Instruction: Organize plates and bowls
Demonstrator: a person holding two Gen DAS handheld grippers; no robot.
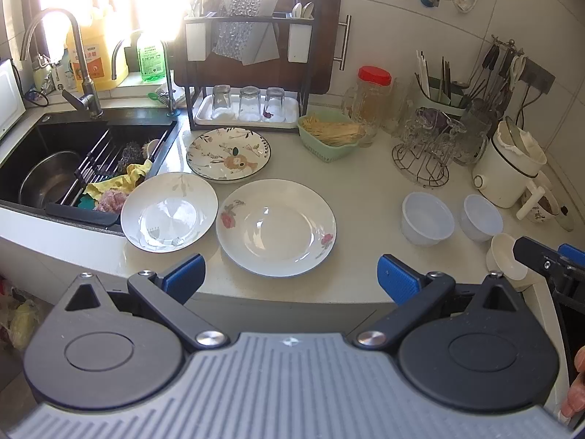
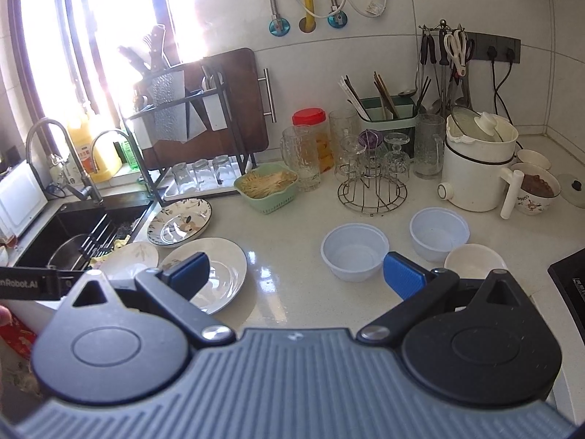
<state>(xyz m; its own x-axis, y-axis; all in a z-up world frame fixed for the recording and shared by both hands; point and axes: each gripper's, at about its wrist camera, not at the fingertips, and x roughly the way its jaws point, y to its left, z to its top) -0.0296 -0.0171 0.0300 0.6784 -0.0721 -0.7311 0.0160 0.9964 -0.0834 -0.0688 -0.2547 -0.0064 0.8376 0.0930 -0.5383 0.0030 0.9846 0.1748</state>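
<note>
Left wrist view: the left gripper (image 1: 290, 278) is held over the counter's (image 1: 365, 190) front edge, fingers spread wide, nothing between them.
Right wrist view: the right gripper (image 2: 294, 276) is held above the counter, fingers likewise spread and empty; its dark tip is seen at the right edge of the left view.
Sink (image 1: 22, 139): set at far left, with a steel bowl (image 1: 51, 179) and cloths inside.
Plates: three are counted, all on the counter right of the sink: a leaf plate (image 1: 169, 212) nearest the sink, a deer plate (image 1: 228, 154) behind, a rose plate (image 1: 276, 226) directly ahead of the left gripper.
Bowls: three are counted, well right of the plates: two pale plastic bowls (image 2: 354, 251) (image 2: 438, 234) and one cream bowl (image 2: 475, 261) just beside them.
Rack (image 1: 248, 109): three upturned glasses are held.
</note>
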